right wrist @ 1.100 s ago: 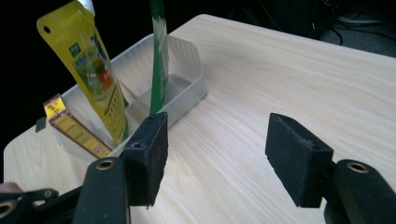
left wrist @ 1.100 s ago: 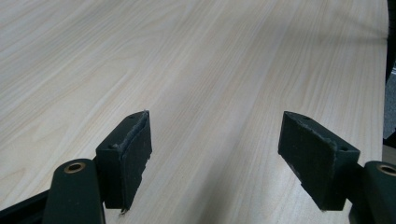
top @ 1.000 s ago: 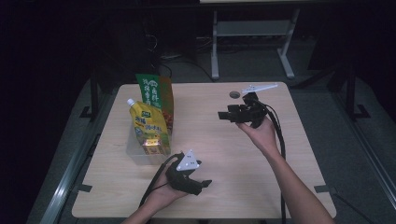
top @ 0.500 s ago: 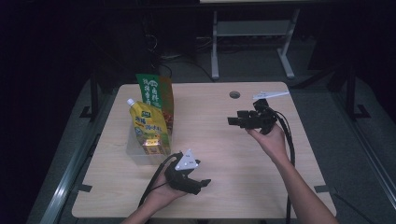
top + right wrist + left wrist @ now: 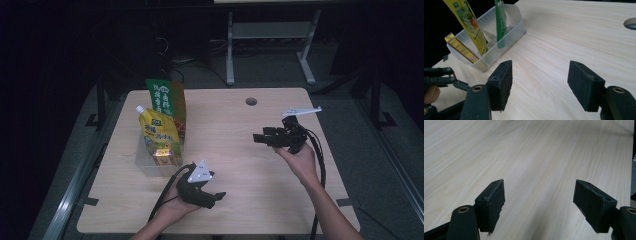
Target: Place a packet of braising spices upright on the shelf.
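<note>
A clear plastic bin (image 5: 144,169) stands on the left of the wooden table (image 5: 240,170). A yellow spouted pouch (image 5: 159,132), a green packet (image 5: 167,100) and a small yellow-and-red packet (image 5: 165,157) stand upright in it. My left gripper (image 5: 215,197) rests low near the front edge, right of the bin, open with bare wood between its jaws (image 5: 539,205). My right gripper (image 5: 257,137) hovers over the right half, pointing left toward the bin, open and empty (image 5: 544,85). Ahead of it are the bin (image 5: 515,33), pouch (image 5: 469,22), green packet (image 5: 500,20) and small packet (image 5: 461,48).
A round cable hole (image 5: 251,101) sits near the table's far edge, also at the right gripper view's top right, cable hole (image 5: 631,23). The left gripper (image 5: 441,77) shows at the left edge of the right gripper view. Dark floor and a white frame (image 5: 270,35) lie beyond the table.
My right gripper has moved right and nearer to the person, dropping a little, with jaws still apart. The left gripper and the bin have stayed put.
</note>
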Tool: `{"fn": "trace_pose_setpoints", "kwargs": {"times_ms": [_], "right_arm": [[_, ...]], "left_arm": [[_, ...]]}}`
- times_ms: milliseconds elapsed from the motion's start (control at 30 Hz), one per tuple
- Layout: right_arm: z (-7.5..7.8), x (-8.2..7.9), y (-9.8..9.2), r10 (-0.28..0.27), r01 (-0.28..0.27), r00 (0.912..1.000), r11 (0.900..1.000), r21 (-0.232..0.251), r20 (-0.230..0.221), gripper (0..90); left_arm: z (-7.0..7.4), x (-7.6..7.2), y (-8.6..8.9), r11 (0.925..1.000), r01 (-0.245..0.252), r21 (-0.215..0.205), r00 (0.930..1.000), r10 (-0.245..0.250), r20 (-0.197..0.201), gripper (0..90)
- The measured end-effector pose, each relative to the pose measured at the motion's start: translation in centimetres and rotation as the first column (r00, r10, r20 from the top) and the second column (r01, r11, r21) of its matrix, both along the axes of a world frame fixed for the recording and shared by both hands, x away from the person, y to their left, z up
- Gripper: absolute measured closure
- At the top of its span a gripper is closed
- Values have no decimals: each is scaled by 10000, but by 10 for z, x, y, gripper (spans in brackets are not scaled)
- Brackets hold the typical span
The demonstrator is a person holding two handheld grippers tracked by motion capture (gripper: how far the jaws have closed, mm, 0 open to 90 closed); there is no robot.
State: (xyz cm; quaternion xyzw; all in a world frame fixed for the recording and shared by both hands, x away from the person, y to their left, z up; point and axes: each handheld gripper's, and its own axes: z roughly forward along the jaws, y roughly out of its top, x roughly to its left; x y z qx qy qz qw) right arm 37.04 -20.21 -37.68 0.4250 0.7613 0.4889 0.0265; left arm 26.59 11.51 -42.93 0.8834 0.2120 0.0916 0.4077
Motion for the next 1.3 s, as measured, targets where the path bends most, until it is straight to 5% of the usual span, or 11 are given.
{"fn": "trace_pose_setpoints", "kwargs": {"times_ms": [1300], "right_arm": [[-54,-61,-35,-40,75,9967,9991,425,-812,345]], "left_arm": [[-1,0,6,9994,-318,-112,9995,318,-16,243]]}}
